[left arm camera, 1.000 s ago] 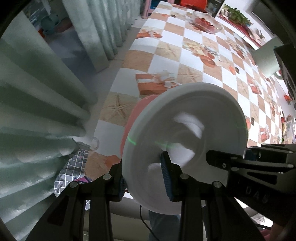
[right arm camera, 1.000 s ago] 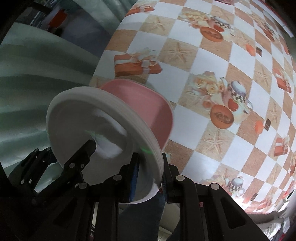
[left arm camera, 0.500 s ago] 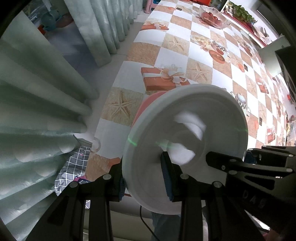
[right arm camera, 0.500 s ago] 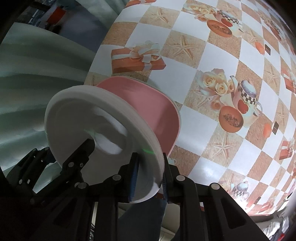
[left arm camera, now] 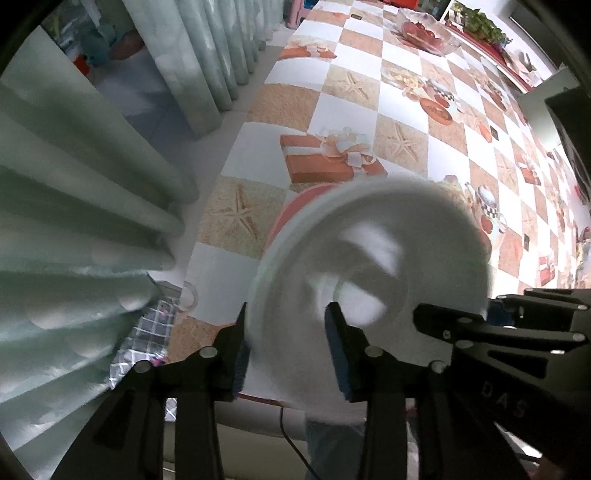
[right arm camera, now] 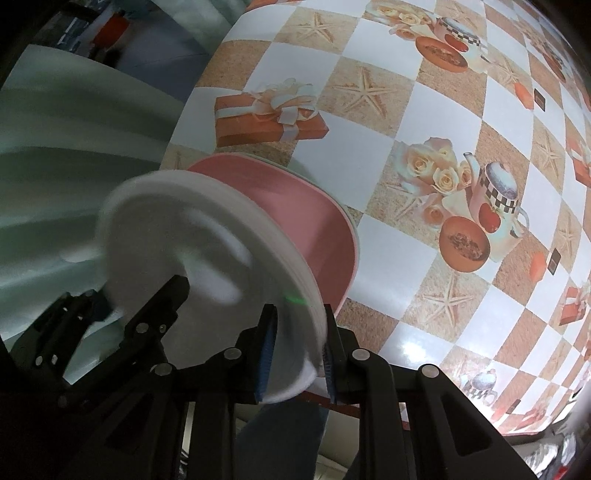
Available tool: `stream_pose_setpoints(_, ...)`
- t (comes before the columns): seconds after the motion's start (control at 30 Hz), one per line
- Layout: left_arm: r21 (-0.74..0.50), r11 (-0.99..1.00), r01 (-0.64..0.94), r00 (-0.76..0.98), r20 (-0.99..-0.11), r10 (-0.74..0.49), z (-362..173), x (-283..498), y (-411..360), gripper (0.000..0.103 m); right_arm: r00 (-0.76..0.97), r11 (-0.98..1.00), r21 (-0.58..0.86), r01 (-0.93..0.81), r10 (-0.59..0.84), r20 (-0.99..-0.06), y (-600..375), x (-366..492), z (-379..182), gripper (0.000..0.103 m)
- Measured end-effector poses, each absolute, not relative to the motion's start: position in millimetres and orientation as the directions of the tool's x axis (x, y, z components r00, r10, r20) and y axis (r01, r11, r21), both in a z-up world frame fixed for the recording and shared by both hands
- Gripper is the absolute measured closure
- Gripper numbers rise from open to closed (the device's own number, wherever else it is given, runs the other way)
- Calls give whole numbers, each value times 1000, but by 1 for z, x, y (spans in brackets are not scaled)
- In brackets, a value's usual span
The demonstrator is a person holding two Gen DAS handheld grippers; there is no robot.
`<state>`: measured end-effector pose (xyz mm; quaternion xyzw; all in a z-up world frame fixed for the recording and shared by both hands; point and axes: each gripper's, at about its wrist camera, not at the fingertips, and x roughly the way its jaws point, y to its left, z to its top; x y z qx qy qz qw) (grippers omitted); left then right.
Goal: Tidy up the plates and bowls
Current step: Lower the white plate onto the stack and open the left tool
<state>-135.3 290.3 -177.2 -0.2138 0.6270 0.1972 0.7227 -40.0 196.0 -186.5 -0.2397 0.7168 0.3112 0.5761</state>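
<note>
A white plate (left arm camera: 369, 258) hangs tilted, motion-blurred, just above a pink plate (left arm camera: 295, 206) that lies on the tablecloth near the table's corner. My left gripper (left arm camera: 288, 354) straddles the white plate's near rim; its jaws are opening and the pads stand a little off the rim. In the right wrist view the white plate (right arm camera: 207, 258) covers part of the pink plate (right arm camera: 306, 221). My right gripper (right arm camera: 297, 354) is shut on the rim's other side, blue pads pressing it. The left gripper (right arm camera: 110, 314) shows dark at the plate's far edge.
The table wears a checkered cloth (right arm camera: 406, 110) printed with starfish, gift boxes and teapots. A glass bowl of red fruit (left arm camera: 424, 33) stands far back. Pale green curtains (left arm camera: 92, 184) hang left of the table edge, over a plaid cloth (left arm camera: 147, 339).
The left jaws have spread apart from the white plate's rim, and the plate is now blurred. Both views have sunk closer to the pink plate. The right grip is unchanged.
</note>
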Motion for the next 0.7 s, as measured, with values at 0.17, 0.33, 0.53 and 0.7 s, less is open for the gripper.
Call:
stream_pose_setpoints(0.17, -5, 840, -543, 139, -987, 84, -171, -140, 290, 38, -209, 702, 157, -695, 12, -978, 188, -38, -184, 59)
stream_pose_setpoints(0.33, 17, 835, -550, 130, -986, 106, -167, -146, 295, 20, -169, 710, 148, -689, 41, -985, 175, -30, -169, 18)
stream_pose_setpoints(0.53, 24, 854, -520, 161, -979, 126, -152, -149, 286, 20, -146, 677, 142, -722, 51, -988, 170, -32, -148, 3)
stream_pose_setpoints(0.7, 39, 890, -455, 195, -971, 142, -133, -152, 270, 20, -142, 666, 151, -731, 67, -988, 168, -31, -130, 3)
